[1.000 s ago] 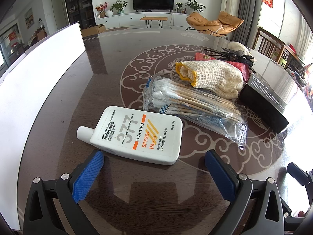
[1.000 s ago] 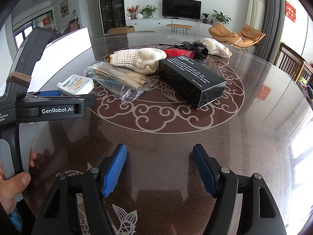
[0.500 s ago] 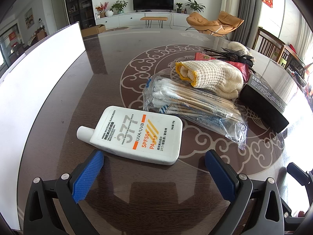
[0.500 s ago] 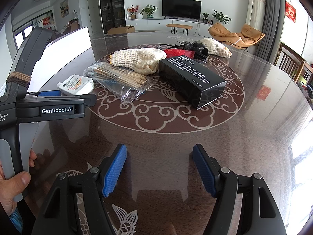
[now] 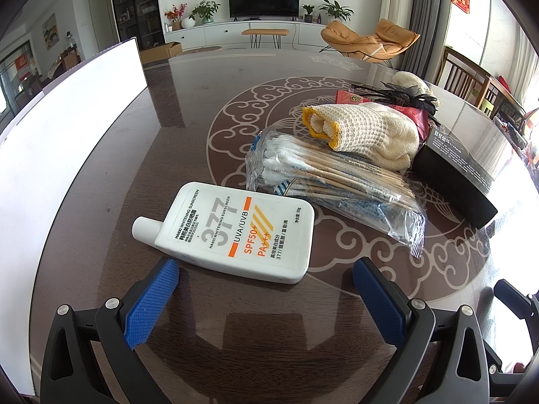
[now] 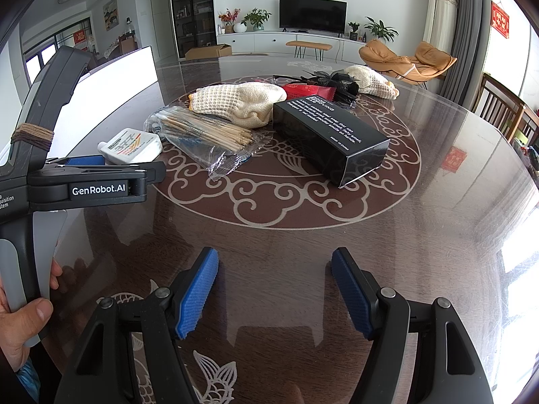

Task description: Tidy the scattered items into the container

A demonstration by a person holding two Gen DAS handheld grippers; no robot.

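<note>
A white sunscreen bottle with orange stripes lies on the dark brown table with pale scrollwork.

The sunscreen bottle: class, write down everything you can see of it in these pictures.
The sunscreen bottle is a flat white plastic flask with rounded corners and a short white cap at its left end. It lies label up on the dark glossy table, printed with grey "377", orange "SPF50+ PA+++" and orange stripes. It looks closed and undamaged. The bag of cotton swabs lies just beyond its far right corner; contact is unclear. The left tool stands open just short of it, not touching.
</note>
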